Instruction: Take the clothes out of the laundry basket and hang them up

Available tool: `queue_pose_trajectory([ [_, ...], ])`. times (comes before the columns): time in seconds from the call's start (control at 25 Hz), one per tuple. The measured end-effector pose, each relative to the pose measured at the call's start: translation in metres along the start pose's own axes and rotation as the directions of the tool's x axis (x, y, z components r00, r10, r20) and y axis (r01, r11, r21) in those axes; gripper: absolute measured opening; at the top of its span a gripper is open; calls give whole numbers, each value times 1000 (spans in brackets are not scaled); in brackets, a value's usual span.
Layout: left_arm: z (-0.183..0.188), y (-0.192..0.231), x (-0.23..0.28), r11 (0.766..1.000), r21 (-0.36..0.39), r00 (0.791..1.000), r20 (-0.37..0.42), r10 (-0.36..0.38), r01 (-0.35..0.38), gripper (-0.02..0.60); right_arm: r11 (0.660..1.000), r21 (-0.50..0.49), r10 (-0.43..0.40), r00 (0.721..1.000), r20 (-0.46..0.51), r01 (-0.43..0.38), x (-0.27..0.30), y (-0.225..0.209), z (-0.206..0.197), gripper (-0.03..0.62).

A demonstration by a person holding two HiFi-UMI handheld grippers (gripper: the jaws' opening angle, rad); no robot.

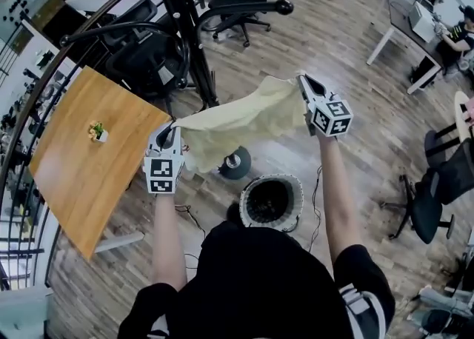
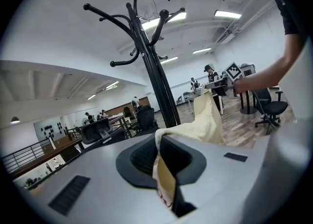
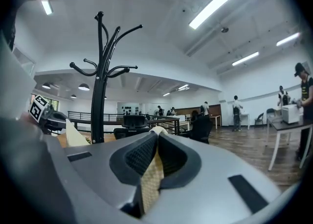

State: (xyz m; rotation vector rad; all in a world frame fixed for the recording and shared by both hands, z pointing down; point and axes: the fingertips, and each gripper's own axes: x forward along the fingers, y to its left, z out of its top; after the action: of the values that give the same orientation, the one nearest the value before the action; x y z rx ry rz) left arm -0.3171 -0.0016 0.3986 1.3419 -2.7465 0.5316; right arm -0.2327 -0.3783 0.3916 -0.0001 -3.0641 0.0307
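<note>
Above the laundry basket [image 1: 271,178], the pale yellow garment [image 1: 237,126] is stretched between the left gripper [image 1: 169,132] and the right gripper [image 1: 303,81], each clamped on one edge. Both grips should be held firm and the cloth raised level toward the coat rack [image 1: 178,4], so that a hook is cleared.

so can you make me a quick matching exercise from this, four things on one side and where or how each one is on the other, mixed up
Things
1. yellow cloth
2. laundry basket
3. coat stand
4. potted plant

Places or states
a. on the wooden table
b. on the floor, open end up
c. stretched between the left gripper and the right gripper, both sets of jaws shut on it
d. upright, hooks bare

Pairs: 1-c, 2-b, 3-d, 4-a
</note>
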Motion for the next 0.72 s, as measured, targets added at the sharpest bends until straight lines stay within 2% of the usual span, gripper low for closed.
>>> queue_pose_trajectory([
  [0.32,-14,11,16,998,-41,998,-45,34,-36,31,999,31,43,997,-62,-41,33,8,-34,23],
  [0.48,-10,20,24,998,-35,997,-41,58,-59,31,998,34,57,998,-31,-56,45,3,-20,23],
  [0.64,-9,35,20,992,-20,992,-30,121,-121,31,997,50,59,998,30,-60,59,0,2,23],
  [0.72,-16,37,20,991,-27,991,-52,127,-129,31,996,53,68,998,15,-69,68,2,-4,23],
])
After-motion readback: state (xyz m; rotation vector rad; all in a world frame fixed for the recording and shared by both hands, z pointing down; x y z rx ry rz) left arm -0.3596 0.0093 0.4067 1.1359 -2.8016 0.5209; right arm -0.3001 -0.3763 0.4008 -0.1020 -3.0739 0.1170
